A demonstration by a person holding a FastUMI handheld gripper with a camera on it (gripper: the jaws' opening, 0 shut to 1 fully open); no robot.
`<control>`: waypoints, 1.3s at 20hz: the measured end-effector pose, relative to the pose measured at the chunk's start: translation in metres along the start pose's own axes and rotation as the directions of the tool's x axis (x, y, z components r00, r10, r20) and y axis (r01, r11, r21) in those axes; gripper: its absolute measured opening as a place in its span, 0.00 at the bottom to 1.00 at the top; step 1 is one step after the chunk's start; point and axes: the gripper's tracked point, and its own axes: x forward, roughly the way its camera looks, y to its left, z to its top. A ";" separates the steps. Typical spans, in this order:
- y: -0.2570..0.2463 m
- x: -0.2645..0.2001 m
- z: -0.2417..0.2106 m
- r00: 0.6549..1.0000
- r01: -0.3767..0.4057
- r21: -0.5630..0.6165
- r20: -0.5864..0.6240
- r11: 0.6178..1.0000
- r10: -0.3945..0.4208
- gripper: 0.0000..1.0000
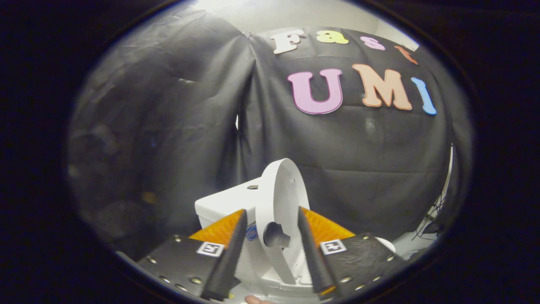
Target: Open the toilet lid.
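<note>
**Toilet lid raised between parted jaws**

The gripper (272, 223) jaws stood apart, low in the frame's centre. The white toilet lid (276, 198) stood upright between them, untouched. The cistern (225, 202) sat behind it, left of centre.

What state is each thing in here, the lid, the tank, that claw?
Toilet lid: raised, standing nearly upright, seen edge-on between the claw's fingers.
Toilet tank: closed, its cover on, behind the lid.
Claw: open, fingers either side of the lid, not pressing it.
Toilet bowl: uncovered below the lid.
</note>
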 end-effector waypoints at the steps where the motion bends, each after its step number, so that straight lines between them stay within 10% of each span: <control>1: -0.005 -0.003 0.003 1.000 0.006 0.001 -0.001 1.000 -0.006 0.73; 5: -0.025 -0.014 0.010 1.000 0.021 -0.014 0.000 1.000 -0.021 0.90; 26: -0.197 -0.074 -0.007 0.987 0.159 0.115 -0.003 0.981 -0.160 0.93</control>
